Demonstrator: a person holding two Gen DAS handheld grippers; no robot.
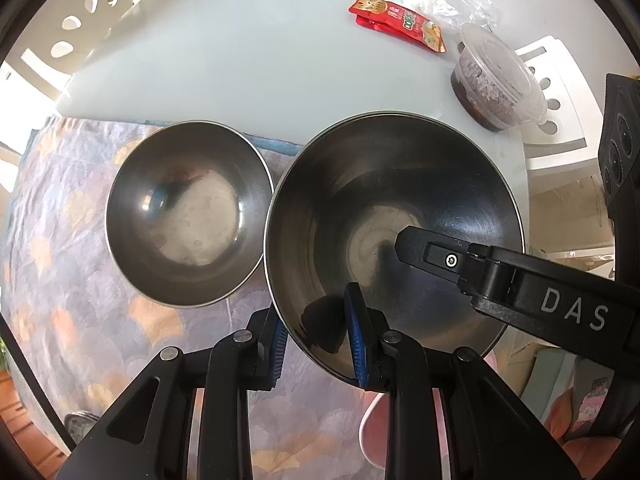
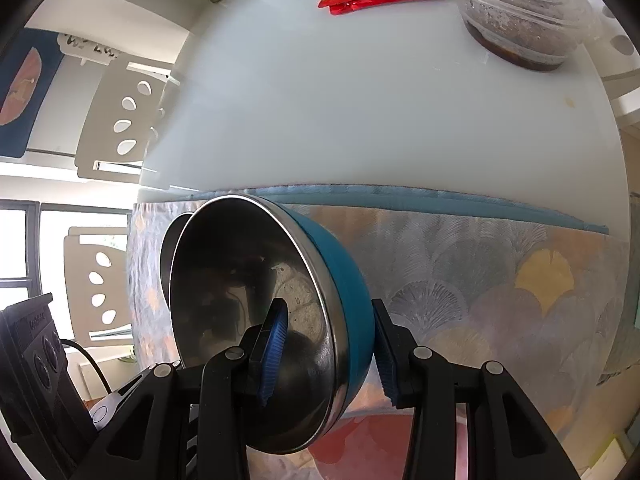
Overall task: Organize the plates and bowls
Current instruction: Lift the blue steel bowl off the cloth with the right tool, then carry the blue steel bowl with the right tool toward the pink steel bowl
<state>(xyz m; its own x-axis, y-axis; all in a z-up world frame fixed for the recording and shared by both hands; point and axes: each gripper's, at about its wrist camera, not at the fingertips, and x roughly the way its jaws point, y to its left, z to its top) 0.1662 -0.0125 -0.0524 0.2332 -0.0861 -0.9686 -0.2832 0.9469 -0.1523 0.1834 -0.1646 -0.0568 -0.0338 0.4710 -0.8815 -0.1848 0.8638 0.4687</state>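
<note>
We find both grippers, left (image 1: 316,336) and right (image 2: 326,354), clamped on opposite rim walls of the large steel bowl (image 1: 400,200), lifted between them. Beside the left gripper sits the smaller bowl (image 1: 188,216). Uneven hand travel could twist the rim loose.

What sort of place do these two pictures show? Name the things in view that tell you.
Most likely a home dining area. A white table has perforated-back chairs around it, a patterned cloth over one end, and steel bowls and a lidded food tub on it.

Bright daylight, strong fisheye edge warp
</note>
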